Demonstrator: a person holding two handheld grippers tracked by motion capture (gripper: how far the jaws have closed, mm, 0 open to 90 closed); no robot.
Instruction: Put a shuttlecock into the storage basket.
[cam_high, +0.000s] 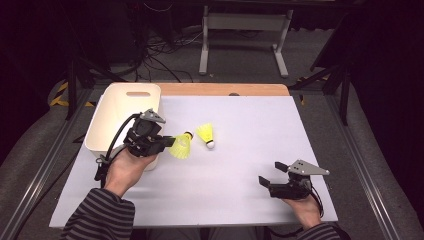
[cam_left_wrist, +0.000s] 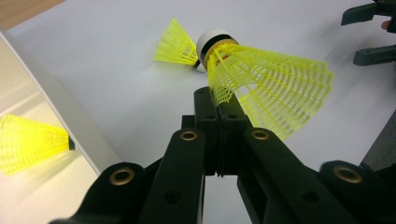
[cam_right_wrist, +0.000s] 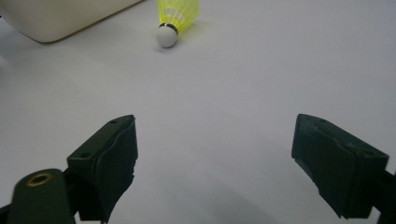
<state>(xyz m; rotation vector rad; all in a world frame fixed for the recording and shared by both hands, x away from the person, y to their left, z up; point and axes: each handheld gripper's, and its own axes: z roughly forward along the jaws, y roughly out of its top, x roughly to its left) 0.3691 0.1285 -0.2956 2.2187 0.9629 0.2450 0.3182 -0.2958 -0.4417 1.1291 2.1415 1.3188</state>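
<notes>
shuttlecock (cam_left_wrist: 271, 88) in left gripper's (cam_left_wrist: 219, 105) jaws

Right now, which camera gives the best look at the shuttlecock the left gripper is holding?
The left gripper view: the held shuttlecock fills the frame, its yellow skirt pinched between the shut jaws of the left gripper, cork pointing away. The high view shows it small, beside the white bin. The right gripper view shows the other shuttlecock lying on the table.
</notes>
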